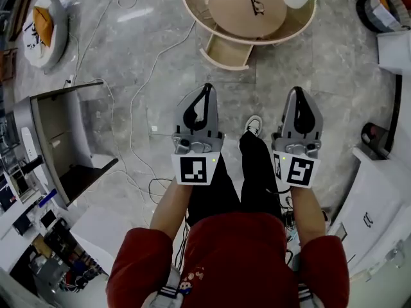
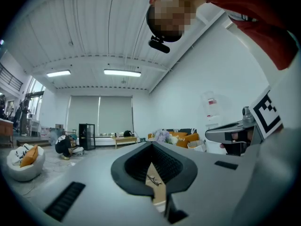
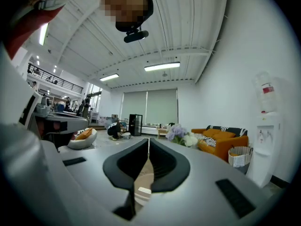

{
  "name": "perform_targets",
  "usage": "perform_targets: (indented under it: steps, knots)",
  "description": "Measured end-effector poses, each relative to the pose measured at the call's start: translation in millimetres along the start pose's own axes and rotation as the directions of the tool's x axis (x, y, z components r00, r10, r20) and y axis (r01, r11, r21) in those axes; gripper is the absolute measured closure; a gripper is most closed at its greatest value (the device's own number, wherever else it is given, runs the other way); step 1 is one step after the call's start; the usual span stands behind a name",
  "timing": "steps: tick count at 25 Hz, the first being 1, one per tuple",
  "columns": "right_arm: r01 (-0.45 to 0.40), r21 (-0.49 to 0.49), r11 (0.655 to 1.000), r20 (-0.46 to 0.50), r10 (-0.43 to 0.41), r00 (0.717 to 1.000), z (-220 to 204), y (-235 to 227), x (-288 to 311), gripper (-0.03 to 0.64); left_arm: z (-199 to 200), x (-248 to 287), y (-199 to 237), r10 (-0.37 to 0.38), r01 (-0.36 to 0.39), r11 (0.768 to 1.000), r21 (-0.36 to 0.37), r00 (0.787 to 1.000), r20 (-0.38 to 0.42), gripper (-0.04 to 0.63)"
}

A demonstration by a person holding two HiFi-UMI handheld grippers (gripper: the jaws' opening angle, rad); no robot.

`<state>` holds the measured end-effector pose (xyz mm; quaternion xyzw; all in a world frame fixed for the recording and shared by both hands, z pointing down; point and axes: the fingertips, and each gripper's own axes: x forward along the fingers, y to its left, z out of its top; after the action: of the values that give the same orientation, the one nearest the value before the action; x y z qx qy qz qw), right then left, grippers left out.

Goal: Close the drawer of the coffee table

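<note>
A beanbag (image 1: 43,29) sits far left on the marble floor (image 1: 128,63). The left claw (image 1: 207,88) is held level, pinched closed and empty. Well ahead of it, the drawer (image 1: 226,52) stands pulled out from the round worktop (image 1: 231,11), where glasses (image 1: 255,0) lie. The right claw (image 1: 297,90), also closed on nothing, is level with the left.
</note>
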<state>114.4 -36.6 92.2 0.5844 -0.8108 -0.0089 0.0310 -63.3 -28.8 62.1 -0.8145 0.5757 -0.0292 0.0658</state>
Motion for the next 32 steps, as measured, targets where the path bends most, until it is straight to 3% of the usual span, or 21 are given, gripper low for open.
perform_targets:
  steps: [10,17,27,32]
  knots:
    - [0.059,0.022,0.998,-0.127,-0.056,0.99,-232.5,35.2,16.7,0.592,-227.7,-2.2,-10.3,-0.065,0.062,0.997,-0.036,0.994,-0.092,0.583]
    - [0.047,0.031,0.998,-0.14,-0.043,0.989,-362.9,40.5,32.5,0.592,-382.4,-1.3,-26.3,-0.029,0.021,0.998,-0.063,0.993,-0.115,0.583]
    - [0.091,0.01,0.996,0.013,-0.091,0.996,-519.9,15.9,74.6,0.592,-576.6,7.1,-32.4,0.009,-0.01,1.0,-0.01,0.996,-0.092,0.583]
    - [0.098,-0.028,0.995,0.087,-0.095,0.992,-575.1,14.5,90.3,0.592,-634.9,0.9,-36.9,0.019,-0.019,1.0,0.009,0.997,-0.076,0.583]
